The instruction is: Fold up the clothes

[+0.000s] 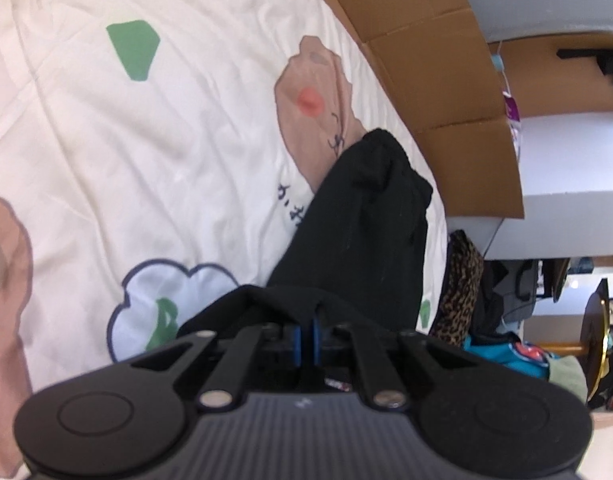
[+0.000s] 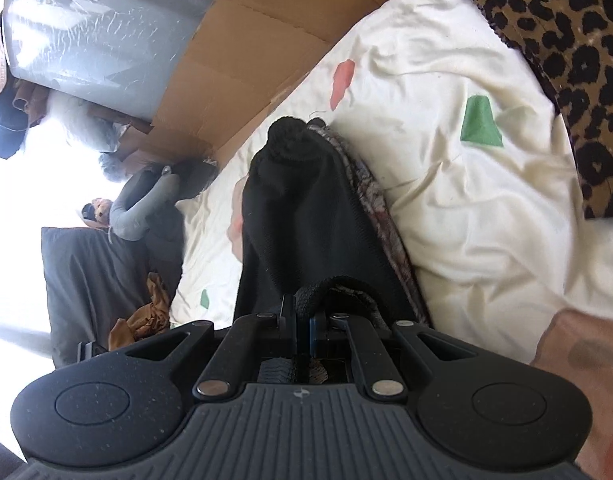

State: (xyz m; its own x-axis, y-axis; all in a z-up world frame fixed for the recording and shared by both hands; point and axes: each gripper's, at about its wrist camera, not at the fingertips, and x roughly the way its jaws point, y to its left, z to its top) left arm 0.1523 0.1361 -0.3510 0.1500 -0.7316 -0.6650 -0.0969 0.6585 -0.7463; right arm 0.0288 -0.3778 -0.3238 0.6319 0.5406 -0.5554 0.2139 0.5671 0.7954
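black garment (image 1: 358,220) stretched out ahead of both grippers, lying over a cream bedsheet (image 1: 146,152) printed with cartoon shapes, near the edge beside a cardboard sheet (image 1: 438,60). near end bunched up and vanishing between the blue pads, so exact hold point hidden behind the gripper bodies; far end rolled into a dark lump, detail lost in the black. cannot tell what kind of clothing. in the right wrist view, a mottled grey-pink lining showing along its right edge, partly tucked under. leopard-print fabric (image 2: 566,52) cut off at the frame edge, only a slice visible. background left in the right view blown out by glare, heap of clothes (image 2: 146,200) hard to make out.

left gripper (image 1: 306,336) angled downward over the sheet, jaws nearly together — pinched on a fold of the black garment. right gripper (image 2: 302,320) likewise tilted down, jaws narrow, clamped on a thick ribbed hem of the same garment — cloth bulging up over the pads. no hand or sleeve in view.
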